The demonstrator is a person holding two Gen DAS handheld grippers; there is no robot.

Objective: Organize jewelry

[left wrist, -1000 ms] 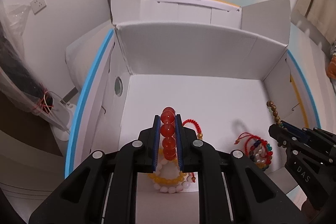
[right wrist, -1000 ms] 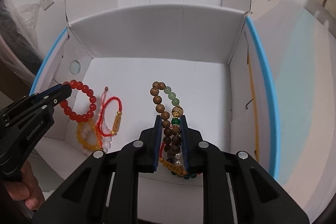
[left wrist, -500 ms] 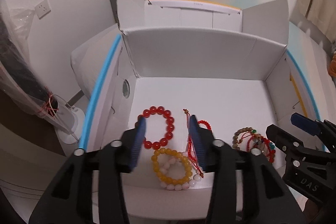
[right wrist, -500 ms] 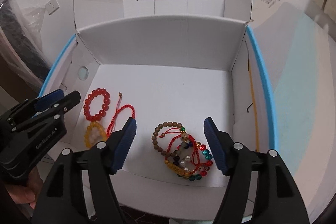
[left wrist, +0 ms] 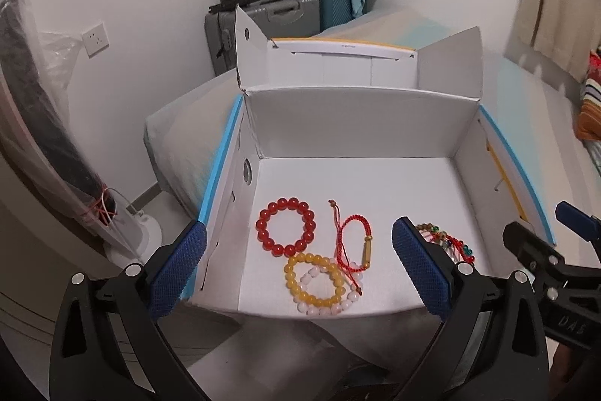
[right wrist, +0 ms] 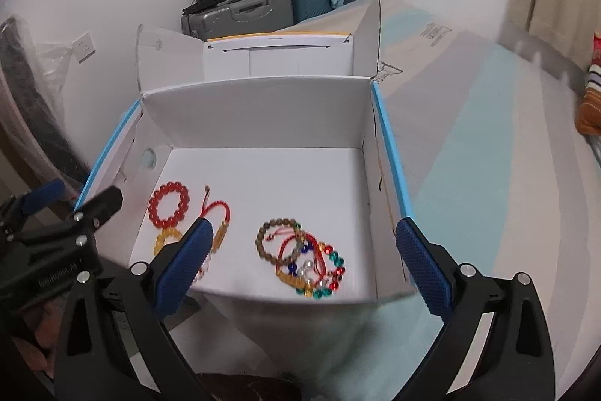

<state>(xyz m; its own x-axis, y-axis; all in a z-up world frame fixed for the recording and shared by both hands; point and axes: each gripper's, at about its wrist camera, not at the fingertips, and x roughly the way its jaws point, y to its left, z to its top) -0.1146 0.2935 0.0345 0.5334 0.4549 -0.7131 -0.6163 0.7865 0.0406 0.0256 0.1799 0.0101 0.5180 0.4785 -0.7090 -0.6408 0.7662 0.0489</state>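
Note:
An open white cardboard box [left wrist: 360, 115] [right wrist: 263, 111] holds the jewelry on its floor. At the left lie a red bead bracelet [left wrist: 285, 227] [right wrist: 169, 204], a red cord bracelet [left wrist: 353, 243] [right wrist: 216, 213] and a yellow and a pale pink bead bracelet [left wrist: 313, 282]. At the right lies a pile of mixed bracelets [right wrist: 300, 260] [left wrist: 447, 243] with a brown bead one. My left gripper [left wrist: 298, 271] is wide open and empty, in front of the box. My right gripper [right wrist: 304, 269] is wide open and empty, also pulled back.
The box stands on a bed with a pale blue and white cover [right wrist: 469, 145]. Its blue-edged side flaps [left wrist: 221, 153] and tall back flaps stand up. Suitcases [left wrist: 270, 21] stand by the far wall. A plastic-wrapped fan [left wrist: 49, 138] stands at the left.
Both grippers let go of their bracelets, opened wide and drew back out of the box. The red bead bracelet and the brown bead bracelet now lie on the box floor.

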